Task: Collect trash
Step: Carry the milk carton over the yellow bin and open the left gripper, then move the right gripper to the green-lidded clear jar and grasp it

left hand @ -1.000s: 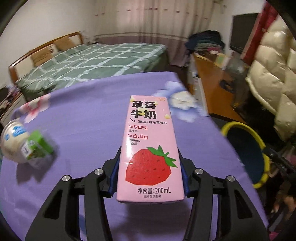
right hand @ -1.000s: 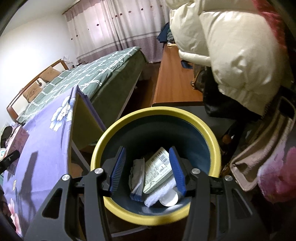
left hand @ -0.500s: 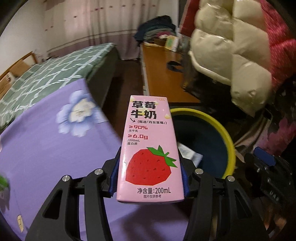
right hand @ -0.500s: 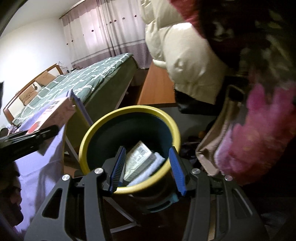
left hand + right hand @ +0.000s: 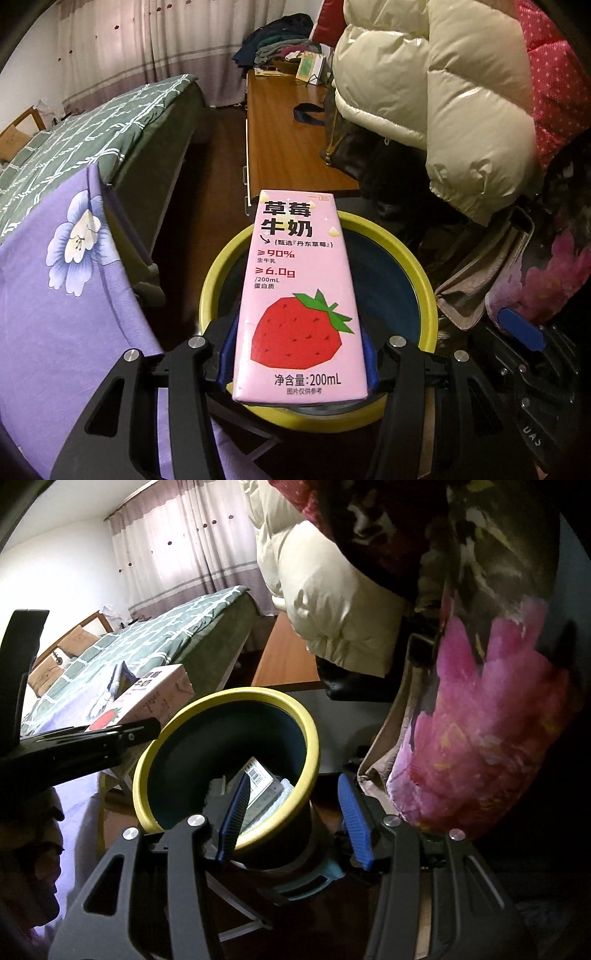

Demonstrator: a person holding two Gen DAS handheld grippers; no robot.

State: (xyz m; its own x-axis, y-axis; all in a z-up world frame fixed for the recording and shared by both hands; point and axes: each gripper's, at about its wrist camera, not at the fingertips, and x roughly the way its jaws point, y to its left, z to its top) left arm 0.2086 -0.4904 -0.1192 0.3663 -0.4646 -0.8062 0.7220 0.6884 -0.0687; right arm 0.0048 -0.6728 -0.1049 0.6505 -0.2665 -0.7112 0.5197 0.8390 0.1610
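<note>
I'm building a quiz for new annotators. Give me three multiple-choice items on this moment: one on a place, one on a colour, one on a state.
1. Where is the milk carton?
A. Over the bin's mouth
B. On the bed
C. On the wooden desk

2. What colour is the bin's rim?
A. Red
B. Yellow
C. White

3. What do the right tongs hold?
A. A carton
B. A coat
C. Nothing

Answers:
1 A: the carton, between the left tongs, hangs over the bin.
2 B: the rim is yellow around a dark blue inside.
3 C: the right tongs stand apart with only the bin behind them.
</note>
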